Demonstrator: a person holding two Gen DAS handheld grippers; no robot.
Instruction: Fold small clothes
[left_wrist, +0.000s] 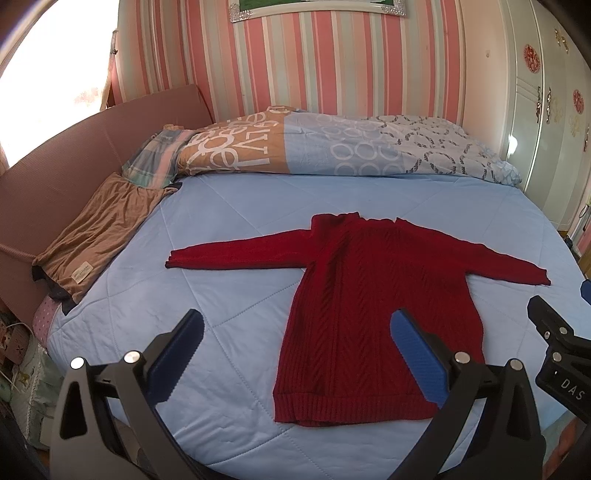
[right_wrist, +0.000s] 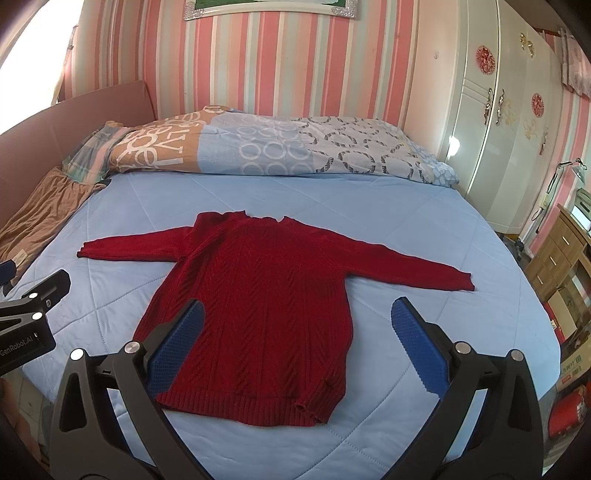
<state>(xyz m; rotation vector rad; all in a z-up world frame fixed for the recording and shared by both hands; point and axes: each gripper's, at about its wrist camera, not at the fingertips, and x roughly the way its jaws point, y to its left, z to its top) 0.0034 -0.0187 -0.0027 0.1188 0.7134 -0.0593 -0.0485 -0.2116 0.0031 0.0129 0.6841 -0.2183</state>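
Observation:
A dark red knit sweater (left_wrist: 369, 295) (right_wrist: 266, 306) lies flat on the light blue quilted bed (left_wrist: 240, 229) (right_wrist: 406, 229), both sleeves spread out sideways, hem toward me. My left gripper (left_wrist: 295, 332) hovers open above the hem's left side, nothing between its blue pads (left_wrist: 417, 362). My right gripper (right_wrist: 297, 325) hovers open over the sweater's lower body, its blue pads (right_wrist: 173, 354) also empty. Each gripper shows at the edge of the other's view: the right one (left_wrist: 554, 339) and the left one (right_wrist: 29, 314).
A folded brown garment (left_wrist: 99, 229) (right_wrist: 40, 214) lies at the bed's left edge by the headboard (left_wrist: 55, 166). A patterned duvet (left_wrist: 332, 147) (right_wrist: 277, 147) is bunched along the far side. A white wardrobe (right_wrist: 498, 129) and wooden drawers (right_wrist: 557, 258) stand on the right.

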